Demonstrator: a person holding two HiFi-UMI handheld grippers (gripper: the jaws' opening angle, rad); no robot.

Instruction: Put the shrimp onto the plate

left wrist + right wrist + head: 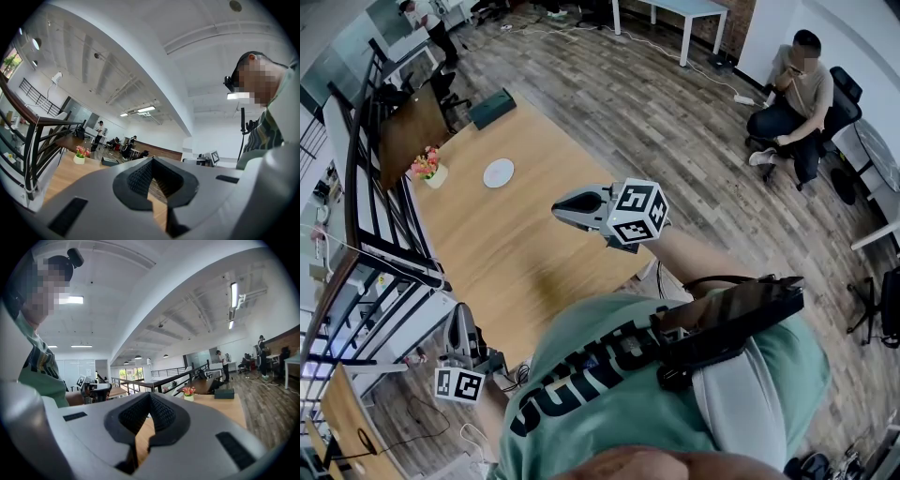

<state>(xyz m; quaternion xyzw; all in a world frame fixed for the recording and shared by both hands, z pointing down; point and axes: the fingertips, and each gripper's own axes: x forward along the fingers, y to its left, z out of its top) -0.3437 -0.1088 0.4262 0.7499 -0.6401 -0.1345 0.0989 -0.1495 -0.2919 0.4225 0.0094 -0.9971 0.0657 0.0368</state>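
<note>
Far across the tabletop (pixel 516 253): white plate (pixel 498 173), flat and round, near potted flowers (pixel 428 167) and a dark box (pixel 491 108). As for the shrimp: not made out in any view, so no telling its axis. Large dark letters on green shirt (pixel 609 375), creased, unreadable; square markers on both cubes. Above the near tabletop edge, right gripper (pixel 555 208), jaws closed, empty. Off the tabletop's side, left gripper (pixel 462 309), jaws closed, nothing between.

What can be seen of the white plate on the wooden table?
The plate is small, round and white. It lies flat on the light wooden table, toward its far end, right of the flower pot in the head view and apart from it. It looks empty, and nothing else touches it.
</note>
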